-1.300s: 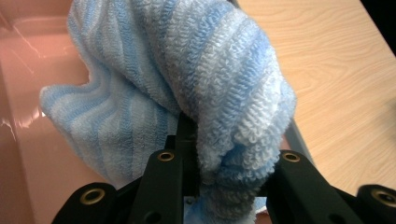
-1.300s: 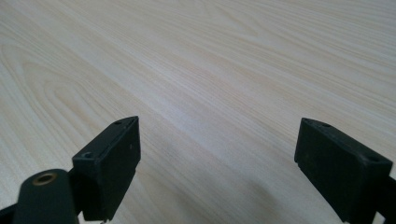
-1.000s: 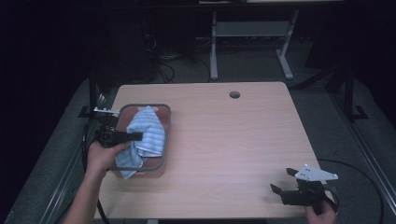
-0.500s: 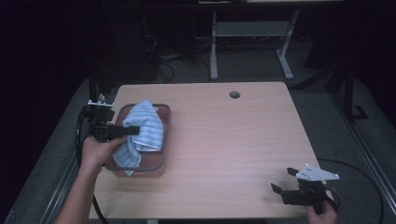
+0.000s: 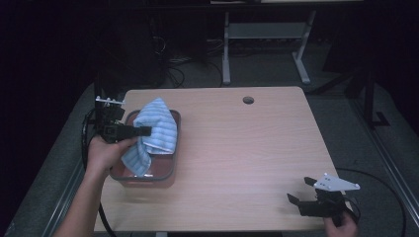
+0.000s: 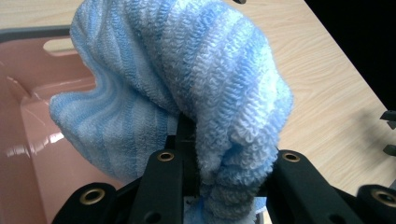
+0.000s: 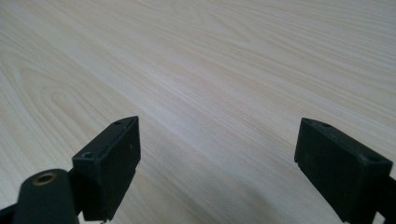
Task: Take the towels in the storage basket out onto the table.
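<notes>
A pink tub (image 5: 163,174) with a grey rim sits near the table's (image 5: 247,148) nine-o'clock edge, and the only thing in it is part of a blue-and-white striped towel (image 5: 157,129). The left gripper (image 5: 143,131), held level in a hand (image 5: 104,154) coming up from seven o'clock, has its jaws clamped tight on a bunched fold of that towel (image 6: 201,93); the cloth bulges out over and around the black jaws in the left gripper view. From the pinch the towel rises to a peak towards twelve o'clock, and a tail (image 5: 136,160) hangs down towards six o'clock into the tub, whose glossy pink floor (image 6: 42,154) and one handle slot (image 6: 63,45) show bare beside the cloth. Whether the tail touches the tub floor I cannot tell. Well apart, near the table's five-o'clock corner, the right gripper (image 5: 301,190) rests low over the wood, its jaws spread wide with bare tabletop (image 7: 219,107) between them, holding nothing.
</notes>
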Demonstrator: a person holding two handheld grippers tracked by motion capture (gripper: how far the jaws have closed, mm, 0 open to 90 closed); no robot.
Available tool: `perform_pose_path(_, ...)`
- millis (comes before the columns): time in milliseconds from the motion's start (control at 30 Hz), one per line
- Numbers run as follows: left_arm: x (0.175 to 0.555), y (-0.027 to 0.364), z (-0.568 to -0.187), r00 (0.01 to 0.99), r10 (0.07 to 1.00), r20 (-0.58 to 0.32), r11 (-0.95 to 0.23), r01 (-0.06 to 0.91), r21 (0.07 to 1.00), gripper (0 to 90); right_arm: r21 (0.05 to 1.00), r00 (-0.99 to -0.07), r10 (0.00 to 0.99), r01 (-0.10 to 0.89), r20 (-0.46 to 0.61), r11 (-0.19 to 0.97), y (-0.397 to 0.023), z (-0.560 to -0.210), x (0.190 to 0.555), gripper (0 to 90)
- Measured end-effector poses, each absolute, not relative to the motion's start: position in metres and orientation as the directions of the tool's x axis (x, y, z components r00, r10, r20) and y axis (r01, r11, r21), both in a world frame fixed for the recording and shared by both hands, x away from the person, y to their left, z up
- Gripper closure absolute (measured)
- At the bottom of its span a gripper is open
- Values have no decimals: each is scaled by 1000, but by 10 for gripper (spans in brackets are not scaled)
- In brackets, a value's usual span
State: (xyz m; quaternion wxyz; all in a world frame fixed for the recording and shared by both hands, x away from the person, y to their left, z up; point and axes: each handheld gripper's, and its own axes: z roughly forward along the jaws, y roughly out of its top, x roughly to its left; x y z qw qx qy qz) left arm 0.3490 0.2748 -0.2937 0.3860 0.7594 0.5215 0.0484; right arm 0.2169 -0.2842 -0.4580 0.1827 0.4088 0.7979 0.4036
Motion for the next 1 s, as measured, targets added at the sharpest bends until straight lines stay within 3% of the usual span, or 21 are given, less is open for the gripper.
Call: perform_pose_path(1000,356,236,-258,520,799,-301,-219,719,659,729,796,-592,804,508,44,330,-286,-458,217,137)
